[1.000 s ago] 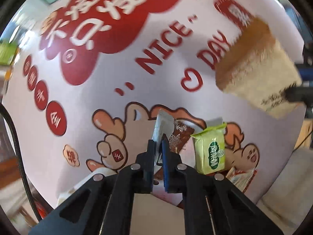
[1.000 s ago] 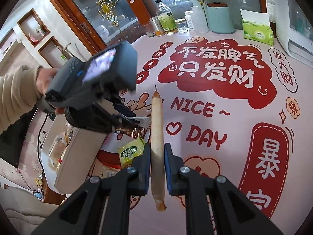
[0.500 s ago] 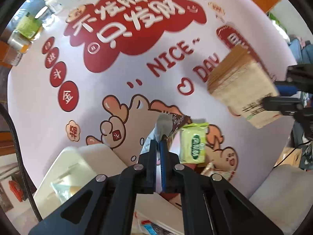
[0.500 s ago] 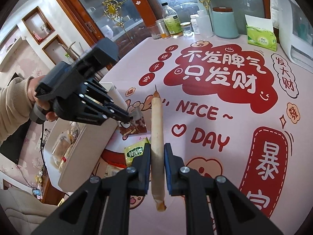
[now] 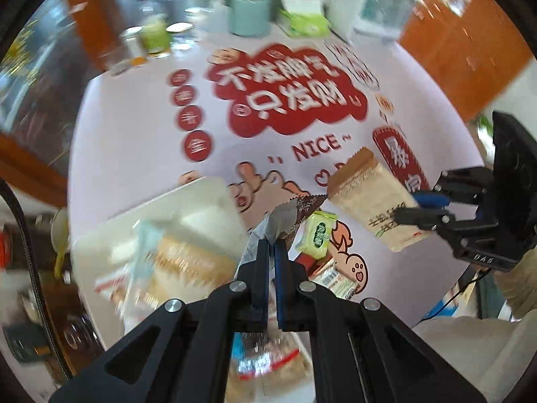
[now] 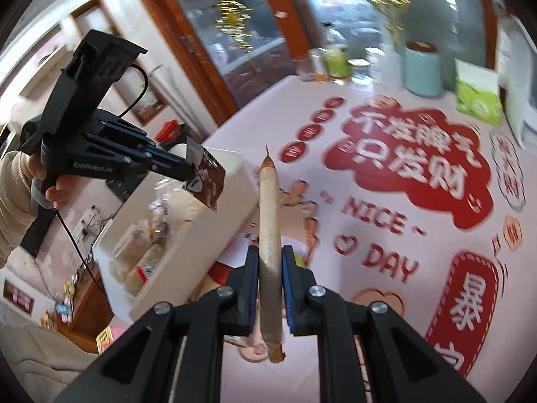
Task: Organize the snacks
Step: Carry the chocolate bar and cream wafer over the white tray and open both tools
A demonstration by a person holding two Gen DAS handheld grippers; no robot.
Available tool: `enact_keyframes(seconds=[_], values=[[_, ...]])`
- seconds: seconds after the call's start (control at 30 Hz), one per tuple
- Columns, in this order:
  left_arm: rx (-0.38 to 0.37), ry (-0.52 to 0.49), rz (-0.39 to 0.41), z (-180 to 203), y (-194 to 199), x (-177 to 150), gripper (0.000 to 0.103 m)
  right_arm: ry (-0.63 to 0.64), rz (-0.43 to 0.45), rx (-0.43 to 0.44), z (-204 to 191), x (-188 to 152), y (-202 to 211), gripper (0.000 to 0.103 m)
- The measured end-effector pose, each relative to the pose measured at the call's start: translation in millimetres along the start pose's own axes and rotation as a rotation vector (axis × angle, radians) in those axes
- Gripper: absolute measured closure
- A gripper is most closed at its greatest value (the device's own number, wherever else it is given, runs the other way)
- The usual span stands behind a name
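Note:
My left gripper [image 5: 271,252] is shut on a brown snack packet [image 5: 298,208] and holds it in the air beside the white storage box [image 5: 201,194]; the packet also shows in the right wrist view [image 6: 208,178]. My right gripper [image 6: 270,268] is shut on a beige snack packet [image 6: 268,208], seen edge-on, held above the table; its flat face shows in the left wrist view [image 5: 369,198]. A green snack packet [image 5: 317,233] and another wrapped snack [image 5: 335,277] lie on the table below.
The white box [image 6: 231,174] holds several wrapped snacks [image 6: 141,252] and stands at the table's left edge. At the back stand a teal canister [image 6: 423,70], a green tissue pack [image 6: 478,97] and bottles [image 6: 335,60]. The pink tablecloth [image 6: 402,201] has red print.
Both grippers have risen and tilted up with their packets. The left gripper has carried the brown packet to the left, close over the white box. The views are blurred by motion.

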State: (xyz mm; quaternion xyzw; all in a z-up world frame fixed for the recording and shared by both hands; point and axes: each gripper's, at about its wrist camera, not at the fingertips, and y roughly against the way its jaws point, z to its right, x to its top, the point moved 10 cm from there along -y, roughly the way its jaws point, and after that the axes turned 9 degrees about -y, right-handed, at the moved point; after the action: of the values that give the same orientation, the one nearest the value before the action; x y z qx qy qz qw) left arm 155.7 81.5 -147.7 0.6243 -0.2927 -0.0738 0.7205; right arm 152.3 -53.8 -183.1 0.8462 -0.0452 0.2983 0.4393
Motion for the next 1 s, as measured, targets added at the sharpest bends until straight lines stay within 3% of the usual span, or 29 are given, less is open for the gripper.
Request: enact_keyframes(seconds=[0.17, 0.37, 0.67, 0.8, 0.87, 0.9, 0.93, 1.0], values=[[0.012, 0.137, 0.085, -20.5, 46.2, -37.8, 0.102, 0.097, 0.000, 0.093, -56.8, 12.3, -4.4, 0.090], [-0.027, 0.313, 0.188, -40.7, 78.1, -83.1, 0.102, 0.171, -0.022, 0.179, -118.5, 21.0, -18.7, 0.090], [-0.095, 0.450, 0.233, -69.3, 74.3, -129.5, 0.102, 0.186, -0.079, 0.212, -167.5, 20.8, -50.5, 0.090], [-0.056, 0.463, 0.226, -89.3, 64.5, -140.1, 0.101, 0.150, -0.084, 0.185, -174.0, 25.1, -67.1, 0.090], [-0.022, 0.483, 0.214, -106.5, 53.8, -149.0, 0.083, 0.134, -0.077, 0.133, -171.6, 28.6, -76.4, 0.089], [-0.023, 0.499, 0.205, -114.2, 46.7, -154.2, 0.059, 0.126, -0.066, 0.103, -169.2, 31.1, -80.4, 0.088], [-0.012, 0.514, 0.195, -121.1, 41.7, -159.0, 0.041, 0.116, -0.066, 0.079, -166.7, 32.4, -84.5, 0.086], [0.029, 0.543, 0.180, -136.4, 31.9, -170.2, 0.039, 0.078, -0.064, 0.045, -160.5, 33.1, -91.0, 0.075]])
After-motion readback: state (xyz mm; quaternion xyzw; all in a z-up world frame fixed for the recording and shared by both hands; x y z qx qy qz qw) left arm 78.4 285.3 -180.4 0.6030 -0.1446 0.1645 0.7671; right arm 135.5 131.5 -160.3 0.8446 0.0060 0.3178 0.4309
